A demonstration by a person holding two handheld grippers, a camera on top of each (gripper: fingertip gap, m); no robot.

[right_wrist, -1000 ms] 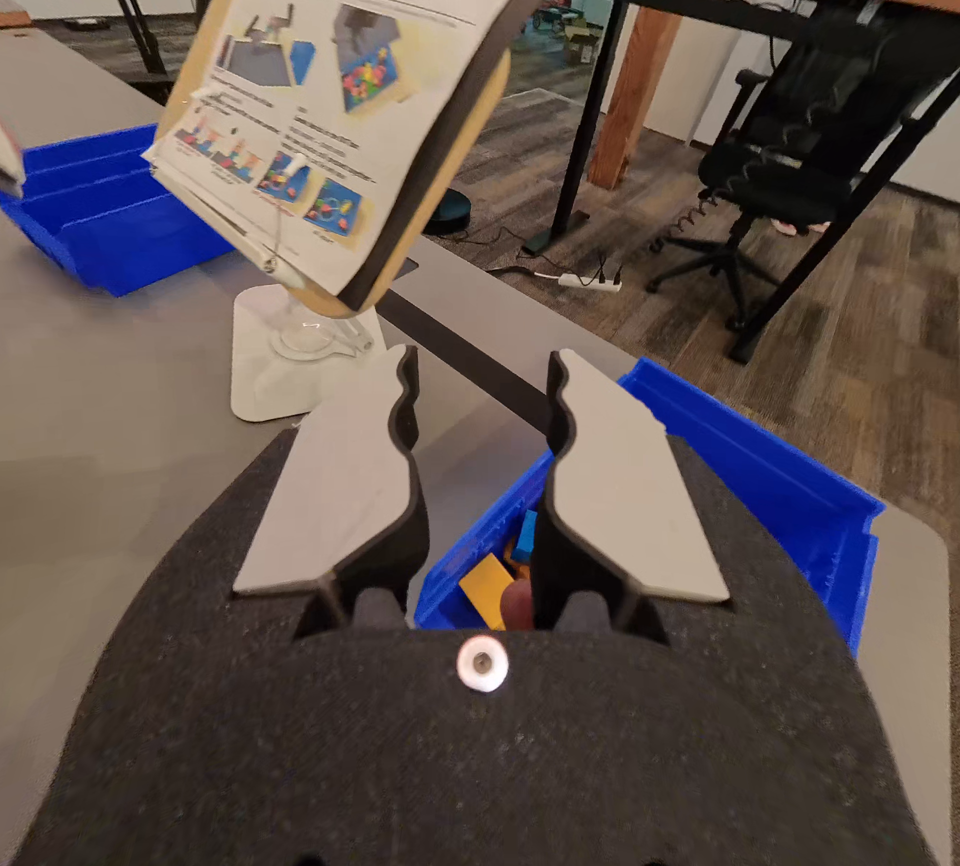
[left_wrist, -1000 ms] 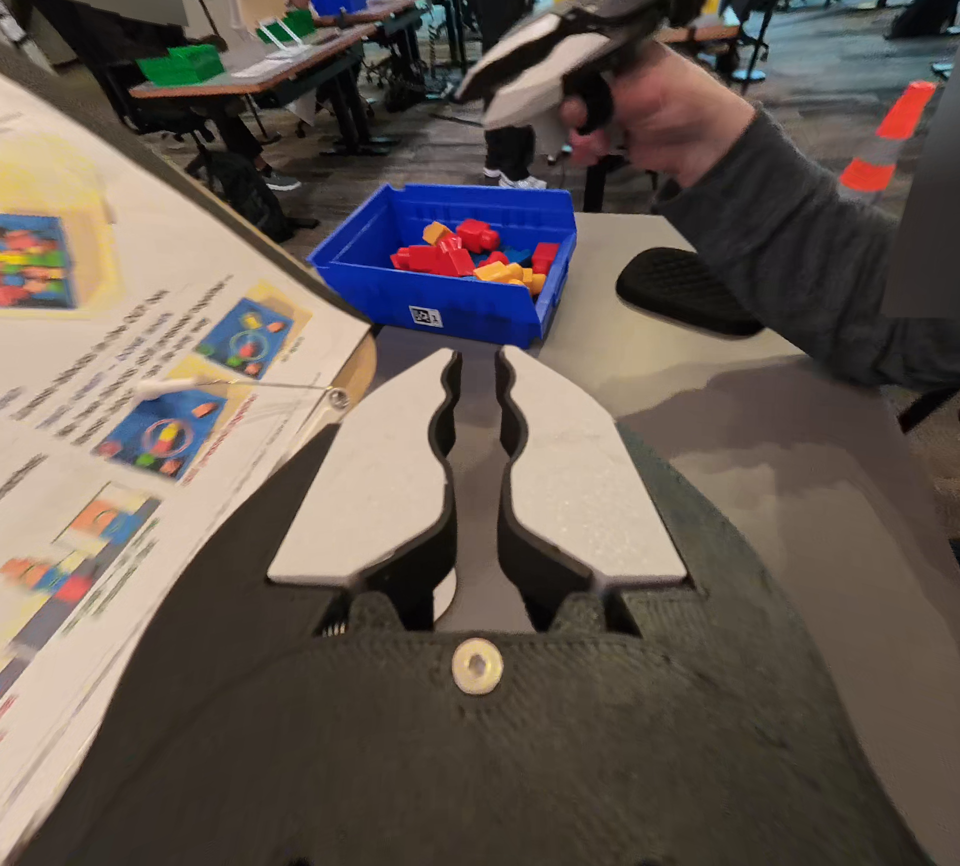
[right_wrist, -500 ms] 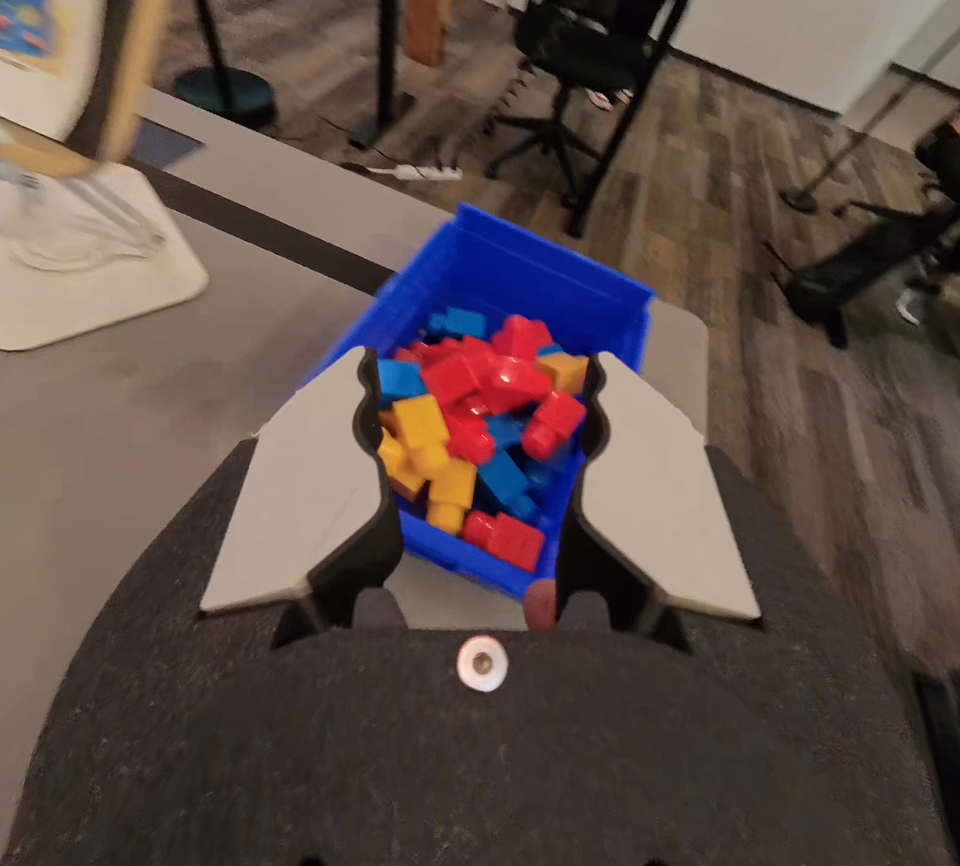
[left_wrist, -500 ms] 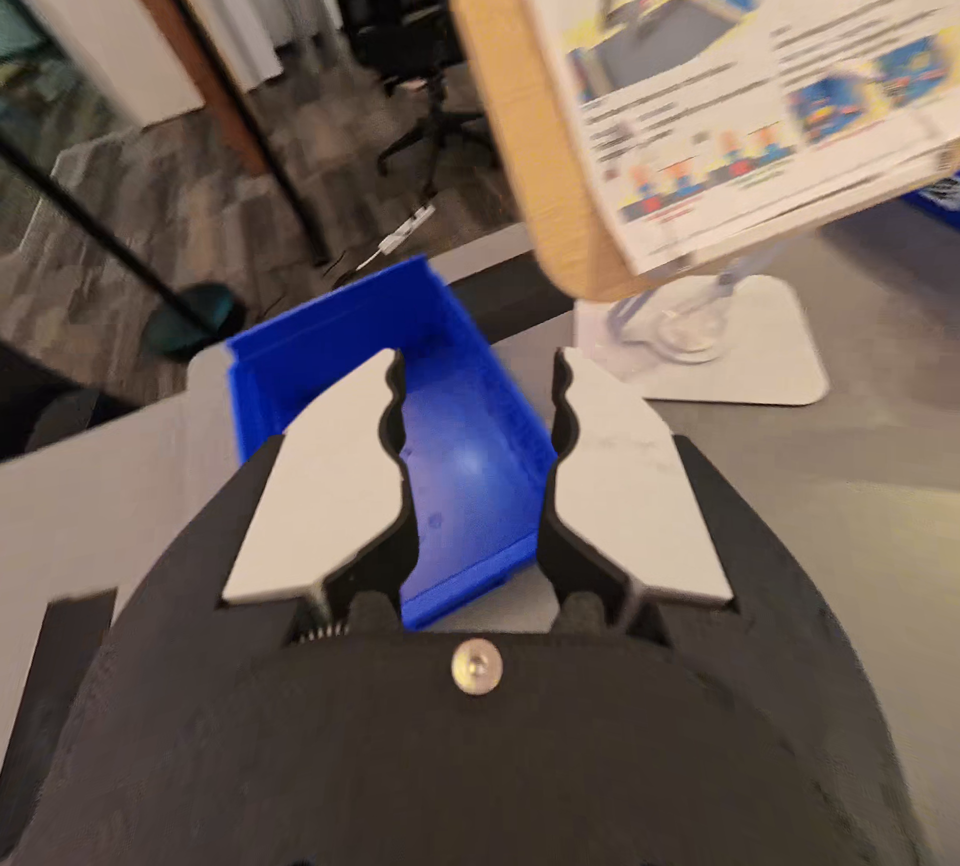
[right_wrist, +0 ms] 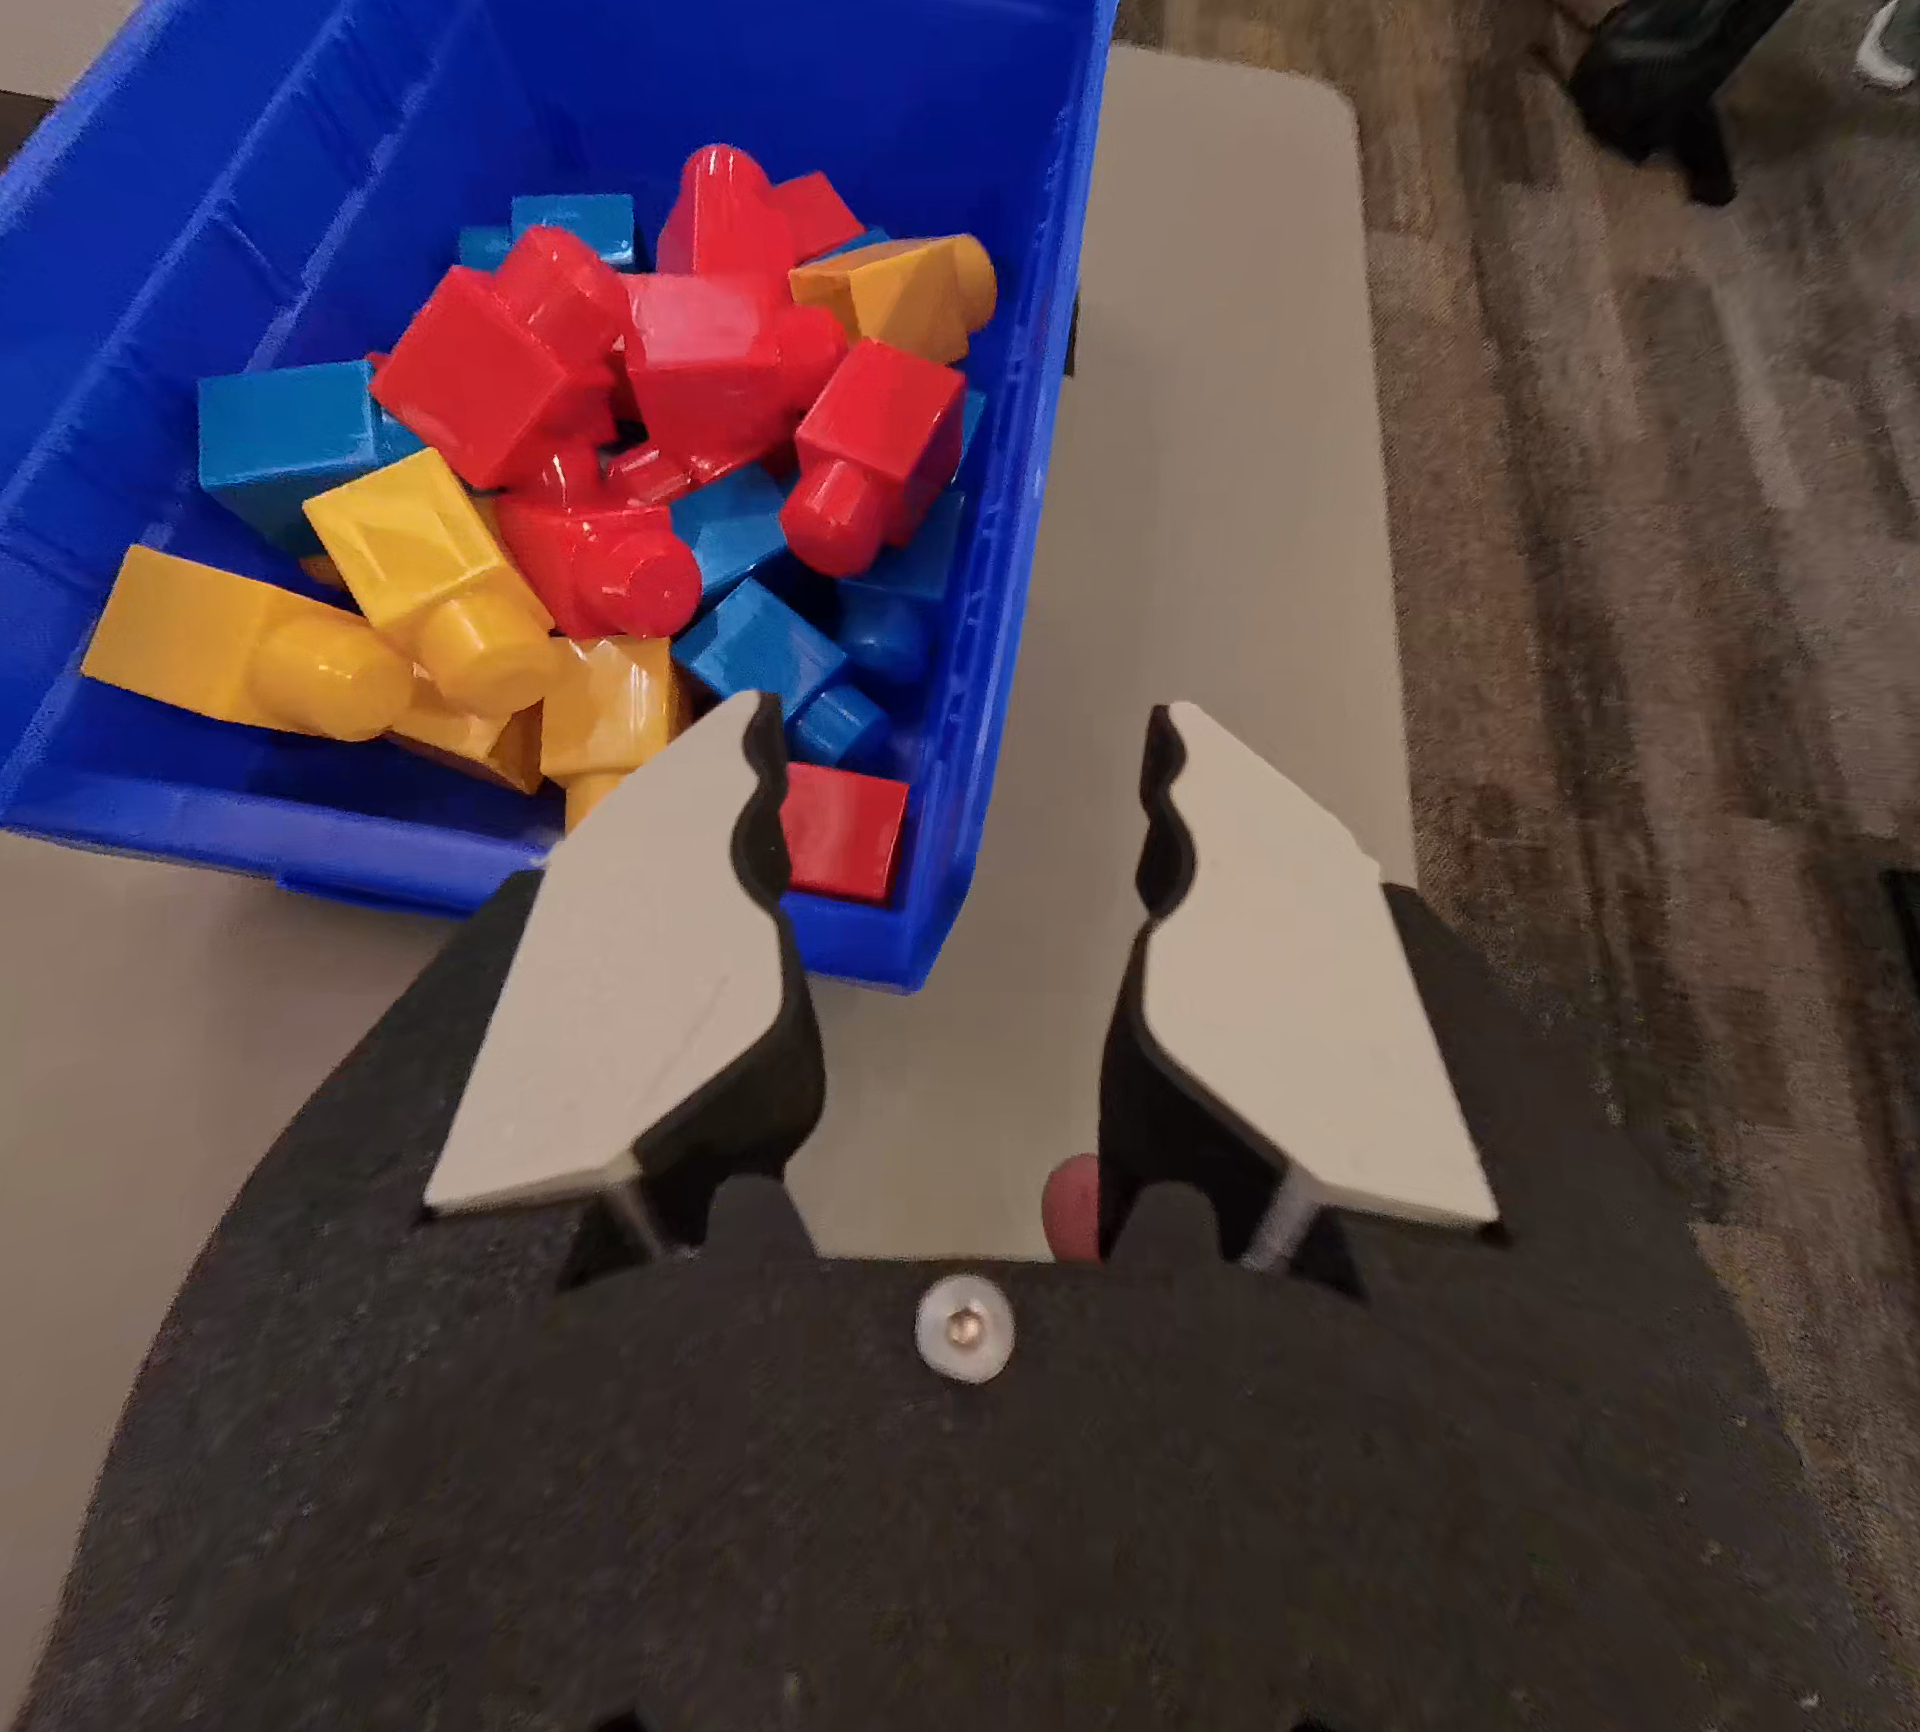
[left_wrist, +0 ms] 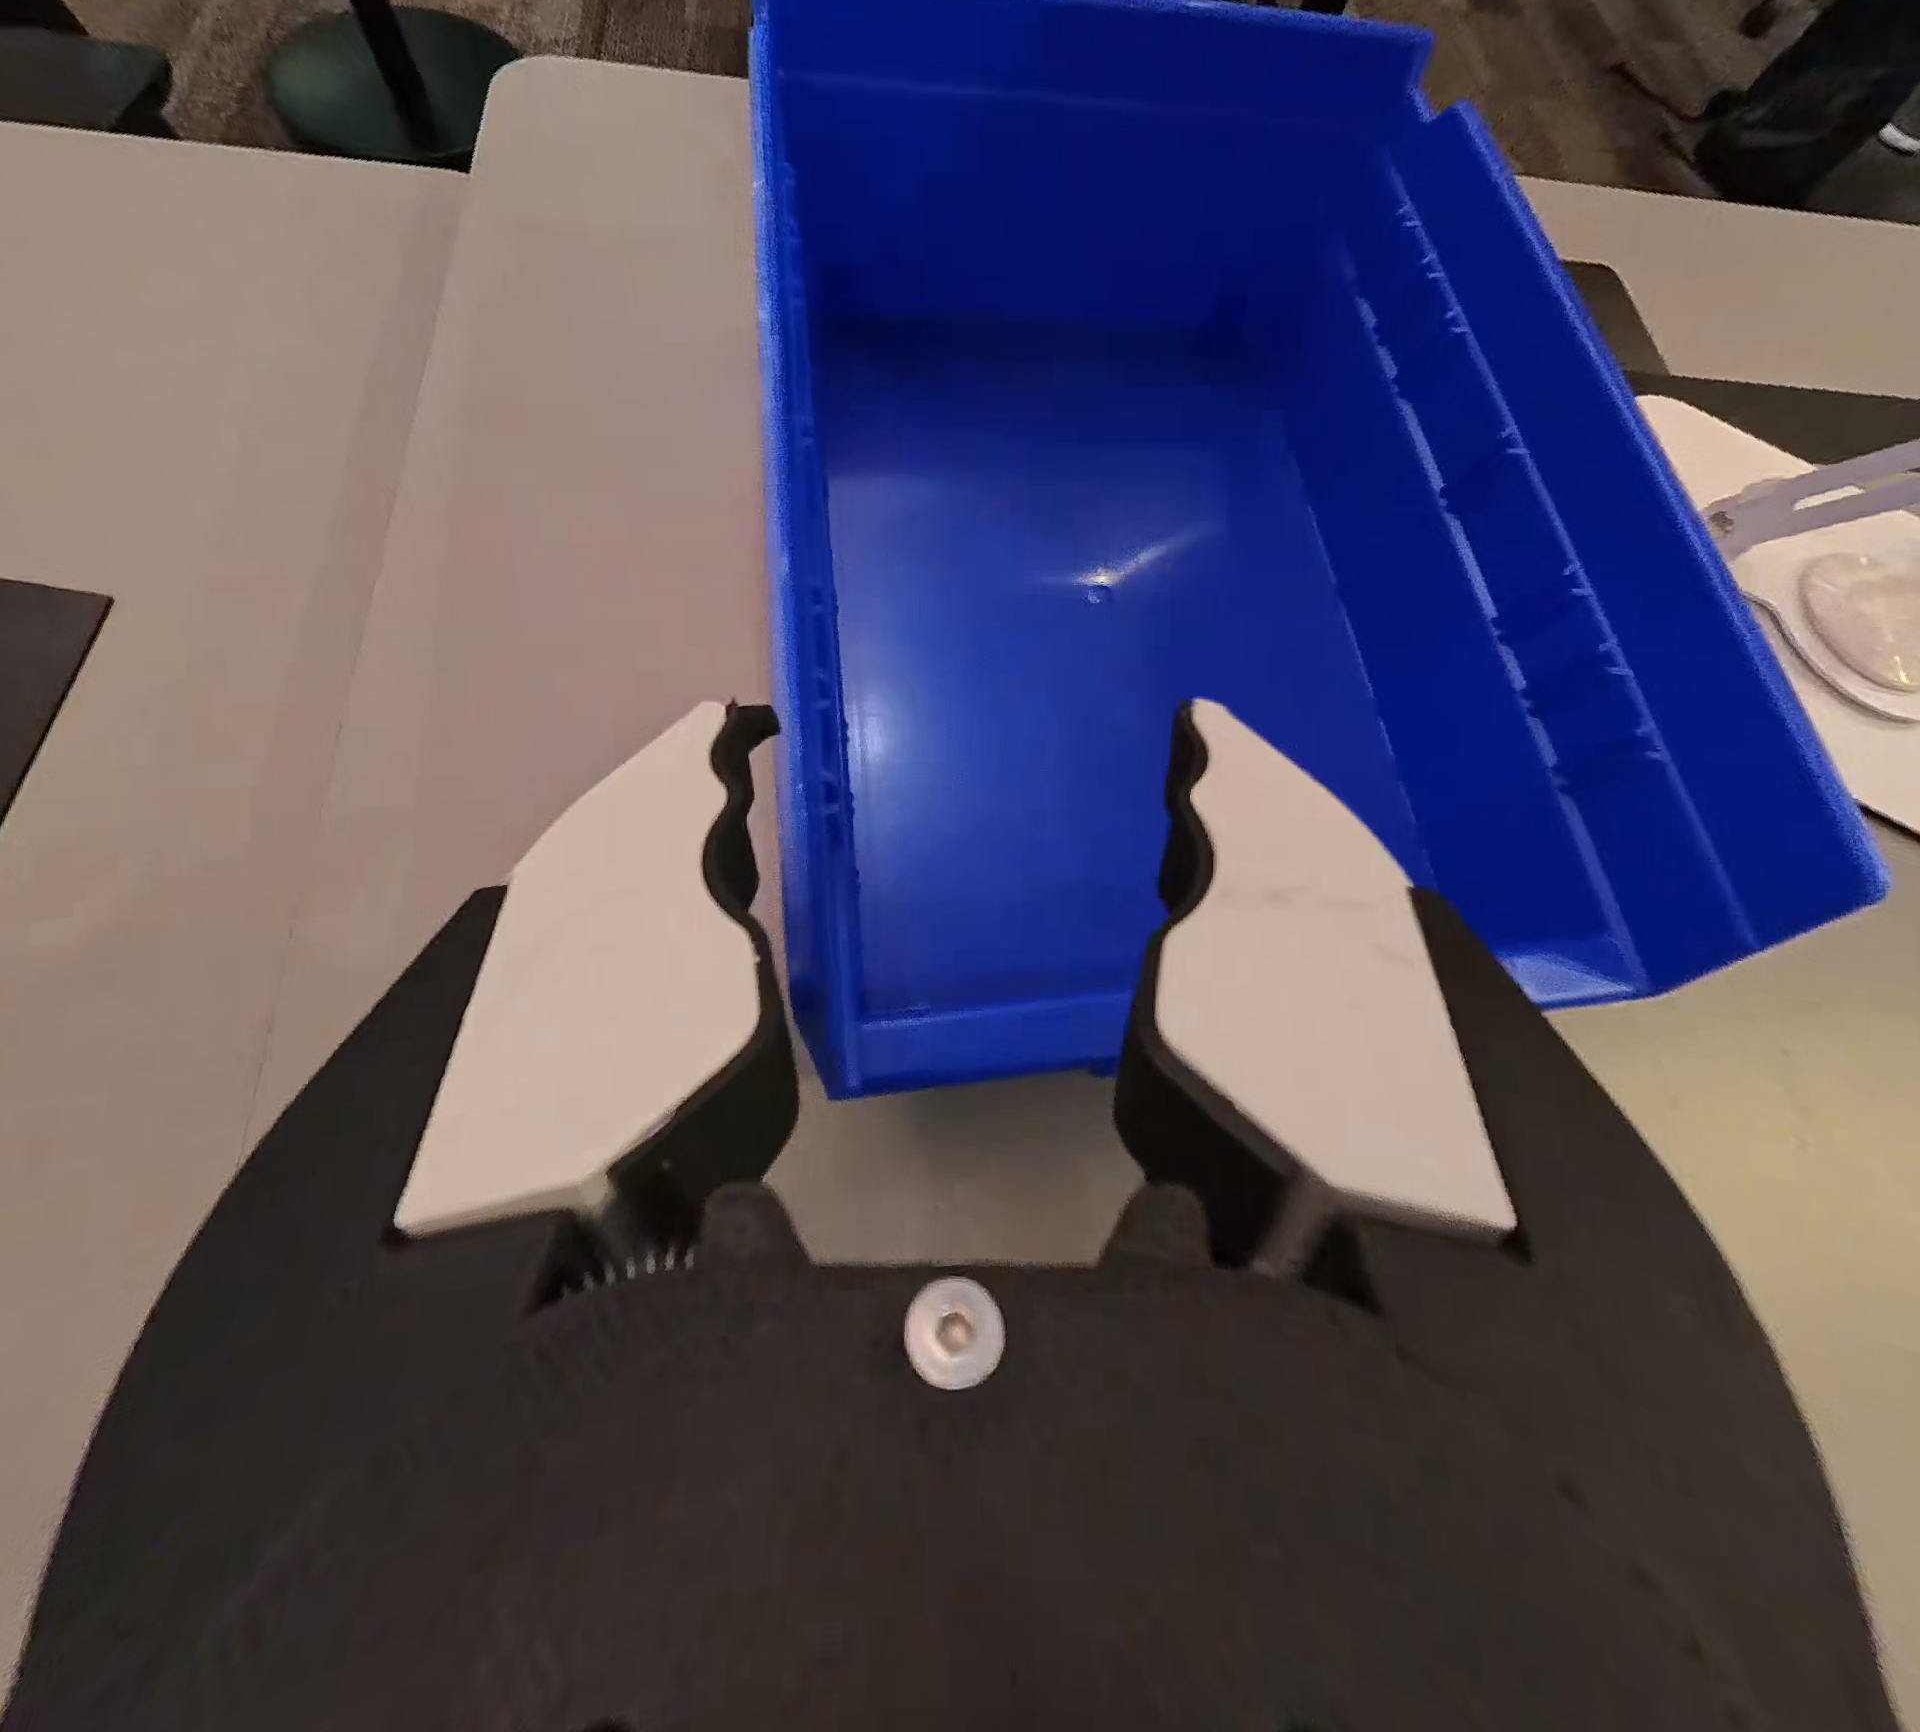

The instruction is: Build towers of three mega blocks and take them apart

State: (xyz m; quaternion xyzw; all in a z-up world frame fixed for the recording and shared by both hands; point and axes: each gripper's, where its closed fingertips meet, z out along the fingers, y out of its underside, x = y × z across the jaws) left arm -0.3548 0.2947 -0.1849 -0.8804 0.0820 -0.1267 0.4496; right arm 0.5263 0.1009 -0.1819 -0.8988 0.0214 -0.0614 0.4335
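In the right wrist view a blue bin [right_wrist: 1081, 124] holds a pile of several red, yellow and blue mega blocks [right_wrist: 644, 394]. A red block [right_wrist: 844, 832] lies in its near right corner. My right gripper [right_wrist: 961, 726] is open and empty, above the bin's near right corner and the bare table beside it. In the left wrist view a second blue bin [left_wrist: 1039, 539] stands empty. My left gripper [left_wrist: 971, 716] is open and empty, above that bin's near end, its left finger outside the bin's left wall.
A white stand base [left_wrist: 1829, 633] sits on the grey table [left_wrist: 312, 539] right of the empty bin. The table's right edge [right_wrist: 1371, 435] runs close beside the block bin, with wood floor beyond. Chair legs and black posts stand on the floor behind both bins. The tips of one gripper are about 90 centimeters away from the tips of the other.
Both grippers swung and tilted down: the left from the block bin to over the empty bin, the right from the instruction stand to the block bin. Both jaws opened wider.
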